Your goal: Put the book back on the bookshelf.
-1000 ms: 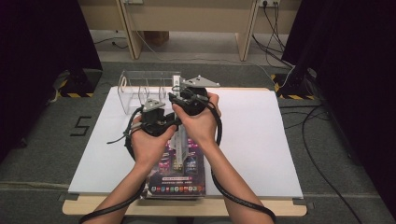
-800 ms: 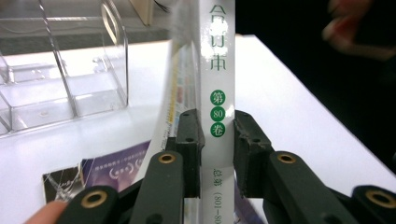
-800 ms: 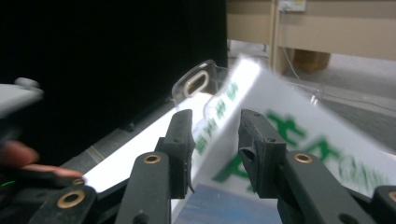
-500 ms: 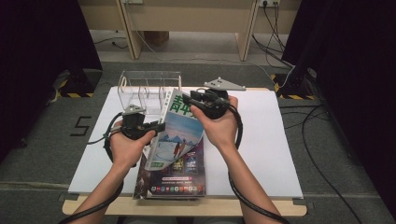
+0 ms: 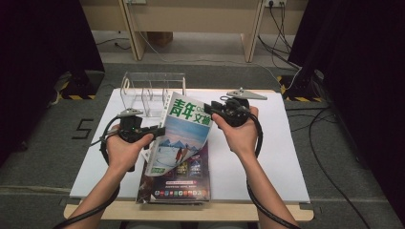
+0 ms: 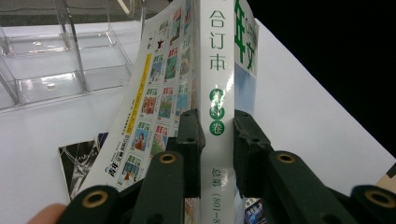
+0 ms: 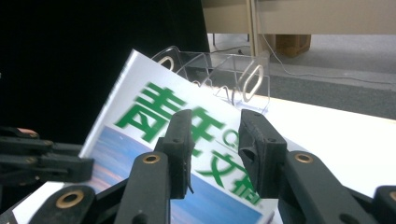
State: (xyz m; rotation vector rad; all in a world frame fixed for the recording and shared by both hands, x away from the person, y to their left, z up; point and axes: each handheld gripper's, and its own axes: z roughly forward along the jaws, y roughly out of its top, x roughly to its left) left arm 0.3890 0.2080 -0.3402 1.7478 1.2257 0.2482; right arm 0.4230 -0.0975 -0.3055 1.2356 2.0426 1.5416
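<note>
Now holding up one magazine (image 5: 184, 136), tilted, over the stack of magazines (image 5: 176, 183) on the white bench (image 5: 286, 157). Left gripper (image 5: 155, 129) fingers (image 6: 189, 140) shut tight on its white spine. Right gripper (image 5: 210, 109) fingers (image 7: 180, 140) partly open near the top corner, not pinching. Clear rack (image 5: 150, 88) just behind.

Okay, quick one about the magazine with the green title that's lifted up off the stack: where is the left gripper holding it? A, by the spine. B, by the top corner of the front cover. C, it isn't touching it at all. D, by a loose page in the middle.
A: in the left gripper view the left gripper has one of its fingers on each side of the magazine, clamping its white spine.
</note>
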